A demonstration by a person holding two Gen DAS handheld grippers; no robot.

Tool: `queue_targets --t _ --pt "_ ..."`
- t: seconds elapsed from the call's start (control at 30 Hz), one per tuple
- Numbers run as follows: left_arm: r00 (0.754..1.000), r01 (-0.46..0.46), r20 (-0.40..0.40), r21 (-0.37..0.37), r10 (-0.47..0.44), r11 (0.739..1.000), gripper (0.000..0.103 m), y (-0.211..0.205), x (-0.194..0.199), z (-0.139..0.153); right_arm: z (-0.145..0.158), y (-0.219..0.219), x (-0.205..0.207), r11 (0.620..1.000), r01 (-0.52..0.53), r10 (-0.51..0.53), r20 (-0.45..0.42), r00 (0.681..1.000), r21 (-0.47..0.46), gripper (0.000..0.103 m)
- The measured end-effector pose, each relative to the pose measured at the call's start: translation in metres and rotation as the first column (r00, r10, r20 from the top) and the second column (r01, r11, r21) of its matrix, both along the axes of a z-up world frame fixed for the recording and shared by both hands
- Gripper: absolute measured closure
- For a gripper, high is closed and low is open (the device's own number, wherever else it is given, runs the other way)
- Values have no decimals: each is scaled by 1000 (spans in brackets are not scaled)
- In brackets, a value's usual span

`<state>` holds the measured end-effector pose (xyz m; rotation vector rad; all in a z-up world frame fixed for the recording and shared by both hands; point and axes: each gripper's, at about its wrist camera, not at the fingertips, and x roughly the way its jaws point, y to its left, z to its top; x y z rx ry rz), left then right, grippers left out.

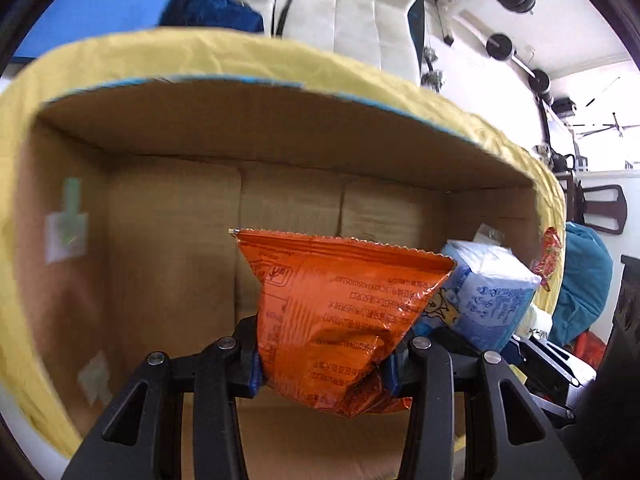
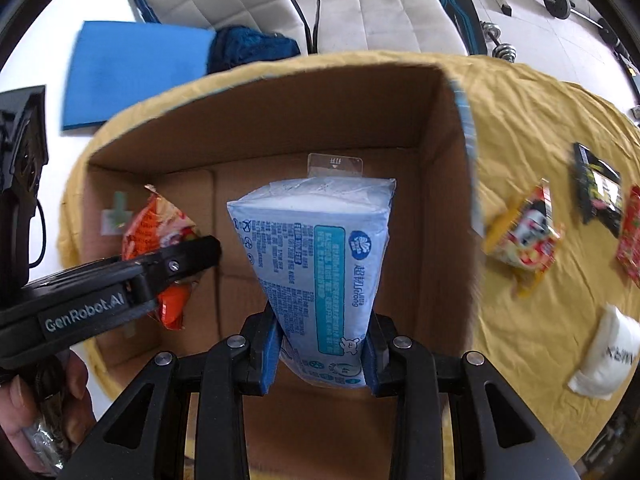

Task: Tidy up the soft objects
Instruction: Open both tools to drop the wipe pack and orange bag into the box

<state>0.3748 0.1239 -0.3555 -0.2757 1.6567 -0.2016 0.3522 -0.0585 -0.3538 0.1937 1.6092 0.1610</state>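
My left gripper [image 1: 324,364] is shut on an orange snack bag [image 1: 340,312] and holds it inside the open cardboard box [image 1: 168,208]. My right gripper [image 2: 322,354] is shut on a light blue tissue pack [image 2: 320,256] and holds it over the same box [image 2: 280,128]. The tissue pack also shows at the right in the left wrist view [image 1: 488,296]. The left gripper [image 2: 192,256] with the orange bag [image 2: 156,224] shows at the left in the right wrist view.
The box stands on a table with a yellow cloth [image 2: 532,120]. To the right of the box lie a colourful snack bag [image 2: 524,236], a black packet [image 2: 598,184], a red packet [image 2: 630,236] and a white pack [image 2: 604,356]. A blue mat [image 2: 136,68] lies on the floor beyond.
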Motion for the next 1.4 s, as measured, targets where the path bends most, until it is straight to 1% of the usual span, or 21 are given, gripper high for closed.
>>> queue_targets --t 0.1,0.2,0.37,0.47,0.6,0.77,0.83,0.87,0.93,1.0,1.03,1.1,1.13,1.17,1.2,1.23,1.27,1.3,1.33,1.37,1.4 --pt "999 24 -39 -19 -25 1000 62 -3 10 -25 -18 10 13 999 -16 16 -12 1000 -31 68" --pt "997 51 -62 -27 -53 998 62 -10 16 -40 -33 17 21 998 -36 35 -30 999 -54 68" --pt "994 97 -55 -1 -97 995 58 -23 20 -42 -44 25 27 996 -52 49 -40 998 -71 62" --pt "994 103 -47 7 -102 995 56 -27 21 -36 -46 27 28 995 -56 52 -49 997 -85 55" --pt "994 106 -23 22 -105 994 56 -29 19 -21 -44 27 28 993 -55 51 -42 998 -101 52" --pt "995 98 16 43 -99 994 55 -26 12 8 -24 27 23 992 -54 52 -17 998 -113 51" --pt "995 89 32 47 -90 995 55 -25 4 20 -15 27 18 990 -56 56 -3 998 -129 48" --pt "995 83 43 49 -85 995 55 -20 0 26 -11 26 18 989 -57 58 4 998 -136 44" --pt "995 74 66 58 -78 996 54 -16 -9 40 1 22 10 987 -53 56 21 998 -151 43" --pt "993 65 94 71 -71 995 50 -11 -18 55 9 18 4 987 -47 53 32 998 -156 41" --pt "992 59 108 78 -67 995 47 -9 -28 57 13 16 1 986 -41 48 37 998 -160 40" --pt "989 45 136 92 -57 995 46 -4 -39 69 20 15 -6 988 -32 39 47 998 -154 35" --pt "987 36 149 109 -52 993 44 -3 -46 70 23 14 -11 988 -30 38 49 998 -155 33" --pt "986 31 158 113 -48 993 38 -3 -50 73 26 14 -16 987 -27 36 52 998 -157 29" --pt "984 19 174 123 -40 992 35 -2 -59 79 28 11 -20 987 -26 36 58 998 -156 26" --pt "982 12 185 134 -37 991 30 9 -56 76 32 11 -25 987 -24 35 67 997 -157 24" --pt "978 8 203 152 -40 988 21 9 -63 81 36 10 -31 986 -24 36 75 996 -164 16" --pt "975 6 216 166 -42 986 17 10 -68 85 40 9 -39 986 -21 35 84 996 -165 8" --pt "973 4 228 181 -45 983 10 7 -74 87 43 8 -43 986 -18 33 93 995 -164 5" --pt "970 0 239 194 -47 981 8 7 -77 88 46 8 -48 986 -16 33 102 994 -165 1" --pt "967 -5 251 199 -46 980 8 9 -83 91 51 6 -55 986 -15 33 109 993 -168 0"
